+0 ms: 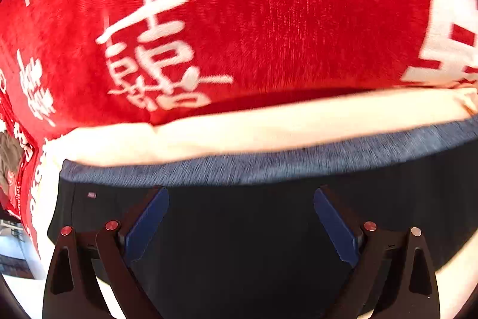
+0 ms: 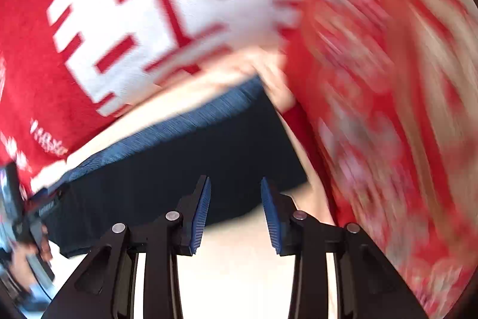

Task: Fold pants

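The pants (image 1: 239, 229), dark navy with a grey-blue waistband (image 1: 269, 163), lie flat on a pale surface (image 2: 239, 259), the waistband at the far edge against a cream strip and a red blanket (image 1: 269, 20) printed with white characters. In the left wrist view the garment fills the lower field and its band runs side to side across the picture, so the long axis of that edge lies crosswise to the fingers. The left gripper (image 1: 240, 226) hangs directly over the dark cloth, fingers spread wide, nothing between them. In the right wrist view the pants (image 2: 179, 163) lie ahead and to the left; the near edge passes just beyond the fingertips and a corner ends ahead to the right. The right gripper (image 2: 236, 217) sits over bare surface at that edge, fingers at a narrower gap, holding nothing. Judgement: the left gripper is the nearer, already above the garment; the right must go forward and slightly left to reach the hem. The right view is heavily blurred on its right side, so the red-and-white mass there cannot be identified. Whether the pants are already folded once cannot be told.
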A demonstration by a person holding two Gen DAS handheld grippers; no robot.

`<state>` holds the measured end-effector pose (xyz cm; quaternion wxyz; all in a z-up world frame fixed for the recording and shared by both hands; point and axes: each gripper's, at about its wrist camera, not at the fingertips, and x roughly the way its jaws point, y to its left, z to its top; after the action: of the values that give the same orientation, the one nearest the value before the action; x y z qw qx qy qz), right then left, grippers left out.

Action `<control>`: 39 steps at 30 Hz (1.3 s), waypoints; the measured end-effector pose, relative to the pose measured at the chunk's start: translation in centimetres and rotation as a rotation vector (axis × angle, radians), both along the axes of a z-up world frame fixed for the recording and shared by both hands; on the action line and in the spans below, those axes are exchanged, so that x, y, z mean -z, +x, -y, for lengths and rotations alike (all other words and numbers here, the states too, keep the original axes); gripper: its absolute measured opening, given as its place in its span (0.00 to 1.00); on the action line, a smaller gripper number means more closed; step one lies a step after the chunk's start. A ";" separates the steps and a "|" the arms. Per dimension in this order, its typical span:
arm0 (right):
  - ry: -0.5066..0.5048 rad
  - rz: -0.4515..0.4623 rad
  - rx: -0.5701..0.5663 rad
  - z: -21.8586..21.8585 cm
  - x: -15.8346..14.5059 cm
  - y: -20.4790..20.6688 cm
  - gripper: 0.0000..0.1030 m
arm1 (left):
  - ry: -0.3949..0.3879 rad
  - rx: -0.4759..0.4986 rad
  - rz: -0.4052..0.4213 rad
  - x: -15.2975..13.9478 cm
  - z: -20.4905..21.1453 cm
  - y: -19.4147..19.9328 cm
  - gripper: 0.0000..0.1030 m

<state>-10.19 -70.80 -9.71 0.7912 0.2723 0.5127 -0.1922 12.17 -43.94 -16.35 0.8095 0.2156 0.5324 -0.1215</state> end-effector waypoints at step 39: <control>0.925 0.101 -0.191 -35.1 12.1 11.7 0.41 | 0.077 -0.028 -0.114 4.8 -22.2 2.8 0.99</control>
<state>1.55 -35.70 -21.77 0.6249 0.5567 0.5282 0.1436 15.01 -21.79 -21.14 0.7705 0.2321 0.5850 -0.1017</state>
